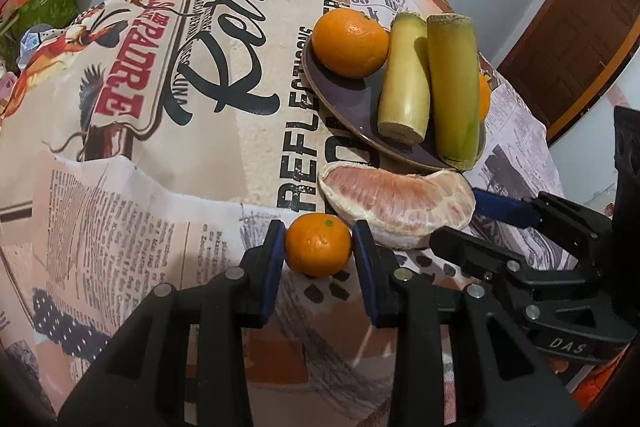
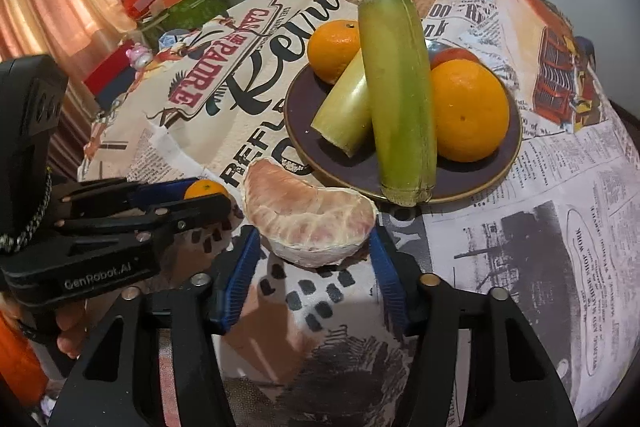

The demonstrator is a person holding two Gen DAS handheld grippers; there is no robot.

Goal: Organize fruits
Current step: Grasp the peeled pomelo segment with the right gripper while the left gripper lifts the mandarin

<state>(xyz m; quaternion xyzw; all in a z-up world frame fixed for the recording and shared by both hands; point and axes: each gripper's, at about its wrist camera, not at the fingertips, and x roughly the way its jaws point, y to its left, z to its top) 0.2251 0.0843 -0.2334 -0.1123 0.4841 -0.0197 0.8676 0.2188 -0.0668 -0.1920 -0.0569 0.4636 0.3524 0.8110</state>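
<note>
The left hand-held gripper is clamped on a small mandarin on the surface, while the right hand-held gripper stands apart around the peeled pomelo wedge, just beside the loaded plate.

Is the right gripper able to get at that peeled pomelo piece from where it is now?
Probably yes. The pomelo wedge lies on the tablecloth just ahead of the open right gripper, between its fingers, nothing in between. The left gripper beside it holds a small orange.
</note>
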